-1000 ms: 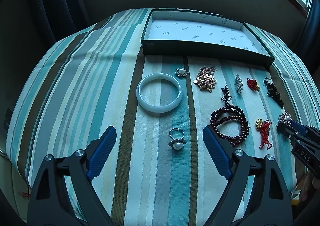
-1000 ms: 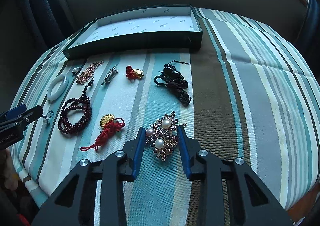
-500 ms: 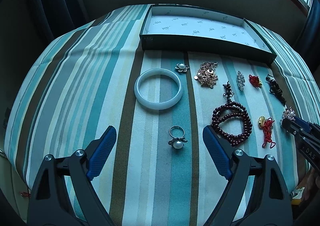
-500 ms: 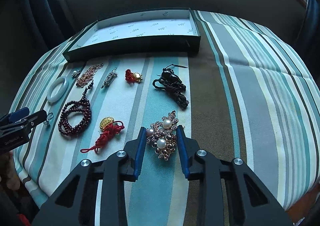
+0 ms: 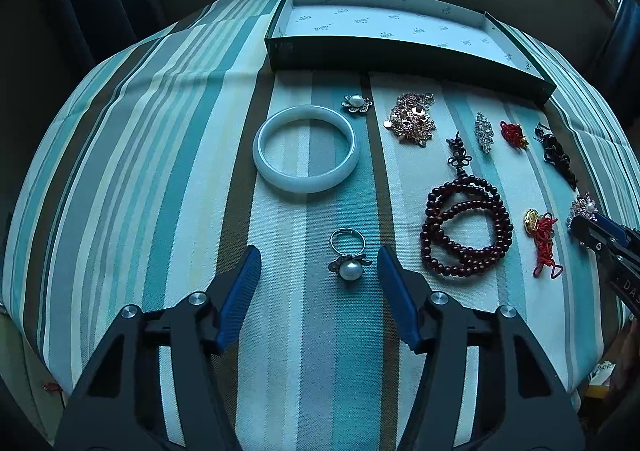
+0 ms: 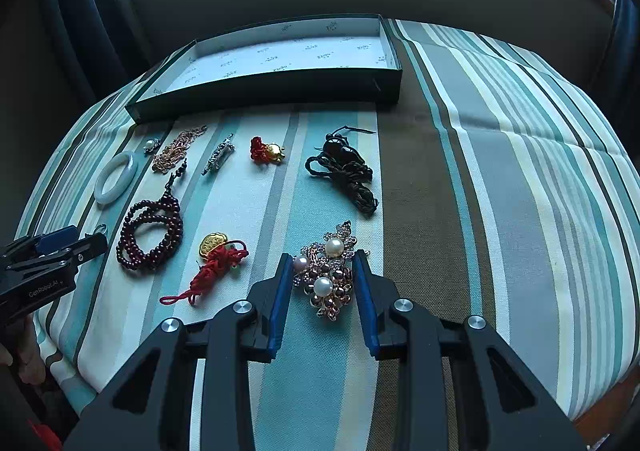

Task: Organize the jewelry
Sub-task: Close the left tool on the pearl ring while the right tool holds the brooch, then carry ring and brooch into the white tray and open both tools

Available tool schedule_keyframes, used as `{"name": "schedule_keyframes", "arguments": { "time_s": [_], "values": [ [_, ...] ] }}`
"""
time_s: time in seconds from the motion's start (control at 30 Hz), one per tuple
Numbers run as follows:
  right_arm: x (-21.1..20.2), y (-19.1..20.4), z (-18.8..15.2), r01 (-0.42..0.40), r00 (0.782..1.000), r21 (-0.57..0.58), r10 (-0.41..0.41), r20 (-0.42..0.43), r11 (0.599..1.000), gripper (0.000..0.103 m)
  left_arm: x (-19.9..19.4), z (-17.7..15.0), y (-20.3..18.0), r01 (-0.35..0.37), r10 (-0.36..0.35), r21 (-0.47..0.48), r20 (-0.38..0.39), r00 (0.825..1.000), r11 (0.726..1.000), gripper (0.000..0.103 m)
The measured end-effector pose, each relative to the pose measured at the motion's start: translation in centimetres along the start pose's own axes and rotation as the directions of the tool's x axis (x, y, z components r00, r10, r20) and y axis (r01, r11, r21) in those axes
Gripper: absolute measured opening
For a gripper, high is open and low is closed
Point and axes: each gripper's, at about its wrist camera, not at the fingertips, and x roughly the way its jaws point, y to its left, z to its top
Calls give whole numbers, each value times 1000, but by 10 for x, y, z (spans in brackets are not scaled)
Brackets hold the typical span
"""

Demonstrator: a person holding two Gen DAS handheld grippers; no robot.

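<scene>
My left gripper is open, with a pearl ring on the striped cloth between its blue fingertips. A white jade bangle, a pearl flower stud and a rose-gold chain lie beyond it. My right gripper brackets a pearl cluster brooch; its pads sit close on both sides, and contact is unclear. The open dark green box with a white printed lining stands at the back; it also shows in the right wrist view.
A dark red bead bracelet, a gold charm on red cord, a crystal brooch, a red knot charm and a black cord pendant lie on the cloth. The table's front edge is near.
My left gripper has narrowed and moved forward around the pearl ring. My right gripper has stayed around the brooch, closing slightly.
</scene>
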Motion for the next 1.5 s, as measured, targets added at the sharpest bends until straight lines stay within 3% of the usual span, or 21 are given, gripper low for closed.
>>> {"name": "schedule_keyframes", "arguments": {
  "time_s": [0.13,0.37,0.47,1.13,1.5],
  "values": [
    [0,0,0,0,1000,1,0,0,1000,31,0,-1,0,14,-14,-2,-2,1000,1000,52],
    [0,0,0,-1,1000,1,1,0,1000,31,-3,-1,0,20,-20,-5,5,1000,1000,27],
    [0,0,0,-1,1000,1,1,0,1000,31,-3,-1,0,27,-27,-7,5,1000,1000,21],
    [-7,-2,4,-1,1000,14,0,27,1000,31,-12,2,-1,47,-47,-2,34,998,999,21],
    [-21,5,34,-38,996,11,37,83,999,31,-33,44,-11,63,-66,28,123,990,998,21]
  ]
}}
